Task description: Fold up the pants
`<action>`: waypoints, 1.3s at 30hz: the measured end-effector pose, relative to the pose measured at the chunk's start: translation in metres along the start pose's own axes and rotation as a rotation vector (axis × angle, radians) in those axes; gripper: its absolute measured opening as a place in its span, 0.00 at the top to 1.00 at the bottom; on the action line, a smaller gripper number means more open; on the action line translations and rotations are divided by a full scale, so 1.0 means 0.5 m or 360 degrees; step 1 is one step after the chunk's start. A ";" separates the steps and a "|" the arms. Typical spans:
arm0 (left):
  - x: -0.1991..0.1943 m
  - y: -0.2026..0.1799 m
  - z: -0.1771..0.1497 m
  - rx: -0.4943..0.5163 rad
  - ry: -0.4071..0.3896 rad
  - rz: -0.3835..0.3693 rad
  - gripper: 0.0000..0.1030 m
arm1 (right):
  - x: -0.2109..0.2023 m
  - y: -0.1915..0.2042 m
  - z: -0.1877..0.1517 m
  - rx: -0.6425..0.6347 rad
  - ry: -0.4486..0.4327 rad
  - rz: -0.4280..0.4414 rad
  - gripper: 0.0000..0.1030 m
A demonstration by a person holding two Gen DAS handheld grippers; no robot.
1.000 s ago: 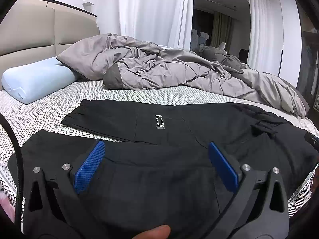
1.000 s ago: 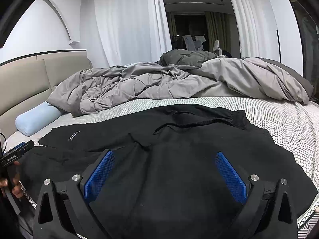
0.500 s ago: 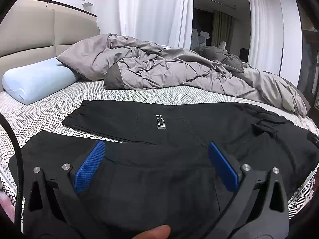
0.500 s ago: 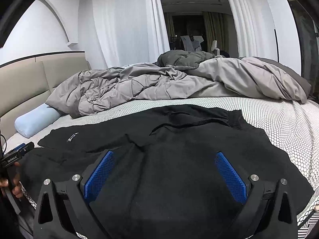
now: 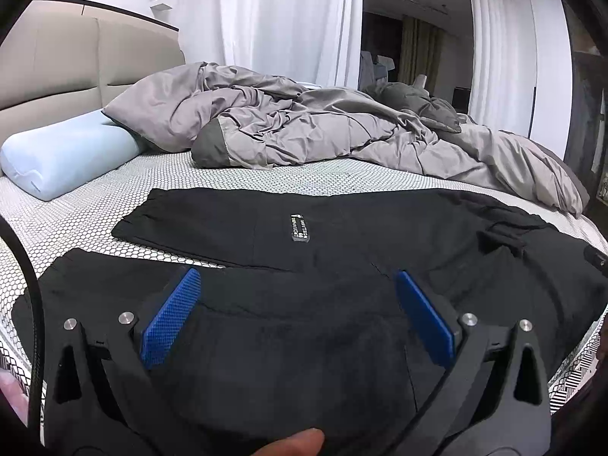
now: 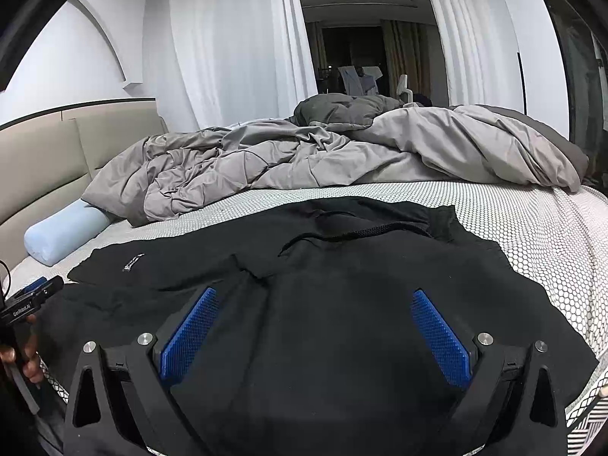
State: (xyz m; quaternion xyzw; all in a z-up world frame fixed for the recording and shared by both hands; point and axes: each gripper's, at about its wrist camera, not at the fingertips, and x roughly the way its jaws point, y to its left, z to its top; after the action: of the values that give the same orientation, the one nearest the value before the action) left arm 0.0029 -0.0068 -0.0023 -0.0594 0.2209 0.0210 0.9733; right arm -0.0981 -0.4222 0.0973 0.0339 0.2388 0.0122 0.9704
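Nothing moved: black pants [image 5: 342, 250] spread flat

The bed [image 5: 266, 178] carries black pants [image 5: 342, 250], grey duvet [image 5: 304, 133], blue pillow [image 5: 64, 155].

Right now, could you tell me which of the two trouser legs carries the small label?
The far leg, lying nearer the grey duvet; its label shows white lettering, while the near leg is plain black.

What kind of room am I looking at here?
A bedroom, most likely in a home. There is a bed with a padded headboard, a rumpled grey duvet and a pale blue pillow. White curtains hang behind, and black pants lie spread on the bed.
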 end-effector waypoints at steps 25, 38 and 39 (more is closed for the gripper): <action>0.094 0.256 0.210 -0.0177 0.0187 0.0340 0.01 | 0.107 -0.139 0.169 0.0039 0.0302 -0.0112 0.00; 0.413 0.422 0.241 -0.0003 0.0884 0.0340 0.27 | 0.420 -0.457 0.231 0.0599 0.0953 0.0254 0.33; 0.431 0.425 0.232 0.0014 0.0936 0.0323 0.28 | 0.445 -0.460 0.226 0.0551 0.0999 0.0255 0.33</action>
State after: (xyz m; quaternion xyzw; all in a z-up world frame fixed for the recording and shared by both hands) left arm 0.2326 0.2215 -0.0140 -0.0365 0.4978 0.0991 0.8608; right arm 0.1530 -0.6493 0.0776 0.2108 0.5199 0.0573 0.8258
